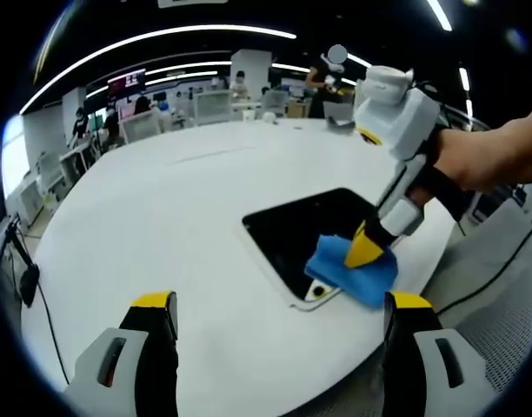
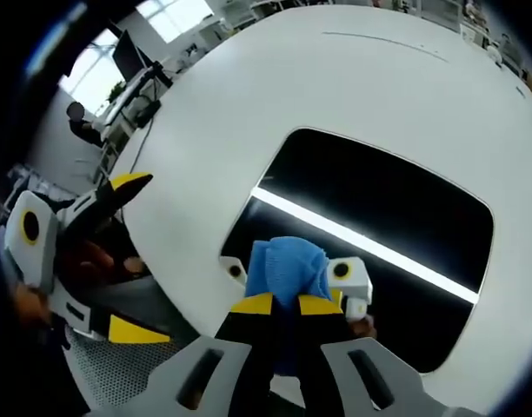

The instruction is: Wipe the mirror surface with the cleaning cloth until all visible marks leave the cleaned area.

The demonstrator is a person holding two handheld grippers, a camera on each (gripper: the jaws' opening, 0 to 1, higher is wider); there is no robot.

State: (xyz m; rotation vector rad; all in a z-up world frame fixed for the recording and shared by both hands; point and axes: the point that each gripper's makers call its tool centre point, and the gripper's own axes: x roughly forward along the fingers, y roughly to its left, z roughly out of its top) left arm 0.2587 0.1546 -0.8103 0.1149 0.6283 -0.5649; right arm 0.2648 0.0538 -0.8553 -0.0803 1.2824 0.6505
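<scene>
Nearest to the right gripper [image 2: 286, 304], its two yellow-tipped jaws are closing tightly on a bunched blue cleaning cloth [image 2: 286, 265], which is bulging out just beyond the tips. In the right gripper view the cloth is pressing down onto the near edge of the mirror [image 2: 396, 217], a dark rounded rectangle lying flat on a white table [image 2: 249, 104]. A bright strip of reflected ceiling light is running across the glass just past the jaws. Two small round fittings are sitting on the mirror's near frame, one on each side of the cloth. Off to the left of these jaws, the left gripper [image 2: 118, 252] is hanging beside the table edge with its yellow tips spread apart.

From the left gripper view, the left gripper's [image 1: 279, 313] own jaws are standing wide open with nothing between them, hovering over bare table [image 1: 162, 217]. Ahead of them and towards the right jaw, the mirror [image 1: 309, 230] is lying flat, and the right gripper [image 1: 368, 249] is pushing the cloth [image 1: 349, 271] onto the mirror's near right corner. A person's hand [image 1: 488, 156] is gripping that tool from the right. Farther off, beyond the table, desks, monitors and several people are showing under long ceiling lights.
</scene>
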